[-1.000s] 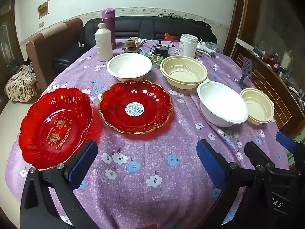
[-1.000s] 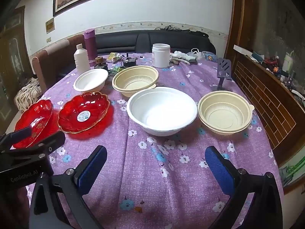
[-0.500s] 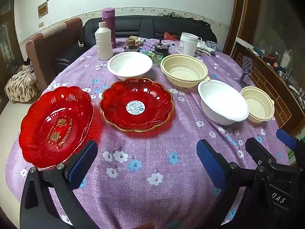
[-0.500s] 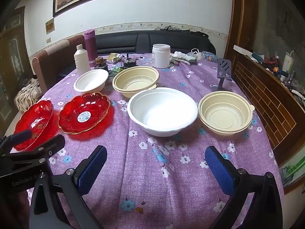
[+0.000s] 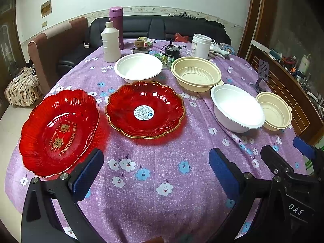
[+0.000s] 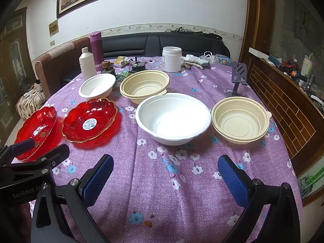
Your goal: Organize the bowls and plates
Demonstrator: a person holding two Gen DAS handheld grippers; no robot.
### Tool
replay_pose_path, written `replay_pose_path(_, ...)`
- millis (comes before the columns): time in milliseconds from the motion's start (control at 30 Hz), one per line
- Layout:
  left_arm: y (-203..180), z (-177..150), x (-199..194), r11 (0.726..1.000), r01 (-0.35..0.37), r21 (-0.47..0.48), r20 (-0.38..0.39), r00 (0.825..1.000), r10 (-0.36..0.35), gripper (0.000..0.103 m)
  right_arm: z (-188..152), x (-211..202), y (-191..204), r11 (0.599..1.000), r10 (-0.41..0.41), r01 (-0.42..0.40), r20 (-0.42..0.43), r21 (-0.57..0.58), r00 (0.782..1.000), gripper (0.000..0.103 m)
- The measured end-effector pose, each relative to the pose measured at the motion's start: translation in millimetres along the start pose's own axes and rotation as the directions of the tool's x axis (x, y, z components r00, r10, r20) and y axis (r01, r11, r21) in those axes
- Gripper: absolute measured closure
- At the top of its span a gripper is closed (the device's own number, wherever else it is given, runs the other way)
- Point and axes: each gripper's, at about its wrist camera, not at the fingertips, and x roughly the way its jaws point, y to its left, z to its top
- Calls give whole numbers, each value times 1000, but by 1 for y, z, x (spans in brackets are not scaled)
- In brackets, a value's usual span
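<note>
Two red scalloped plates lie on the purple flowered tablecloth: a wedding-lettered plate [image 5: 58, 129] at the left and a gold-rimmed stickered plate [image 5: 144, 109] beside it. Behind them sit a small white bowl [image 5: 138, 67] and a cream ribbed bowl [image 5: 196, 76]. To the right are a large white bowl [image 6: 173, 118] and another cream bowl [image 6: 241, 122]. My left gripper [image 5: 155, 172] hovers open near the table's front edge, below the red plates. My right gripper [image 6: 165, 176] is open in front of the large white bowl. Neither holds anything.
At the table's back stand a white bottle [image 5: 110, 42], a purple flask [image 5: 116, 27], a white jar [image 6: 171, 59], small clutter and a phone stand [image 6: 239, 79]. A black sofa and a brown chair lie beyond. A wooden ledge with clutter runs along the right.
Both grippers have drawn back slightly, so the plates and bowls sit a little farther off in the views. Nothing on the table has moved.
</note>
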Motion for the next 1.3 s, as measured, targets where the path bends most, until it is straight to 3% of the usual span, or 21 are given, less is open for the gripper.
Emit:
replay_pose_path(733, 24, -8, -6, 1000, -15, -24, 0, 1000, 15, 0, 4, -2, 22, 998, 50, -50, 15, -28, 999, 0)
replay_pose_path(900, 46, -10, -15, 998, 19, -55, 7, 1000, -19, 0, 5, -3, 31, 994, 109, -108, 30, -22, 994, 0)
replay_pose_path(1167, 97, -13, -41, 990, 10, -143, 70, 998, 0, 0, 16, 6, 69, 972, 232, -231, 19, -53, 973, 0)
replay_pose_path(1300, 130, -17, -52, 974, 25, -225, 106, 994, -1, 0, 19, 10, 88, 948, 312, -313, -9, -57, 950, 0)
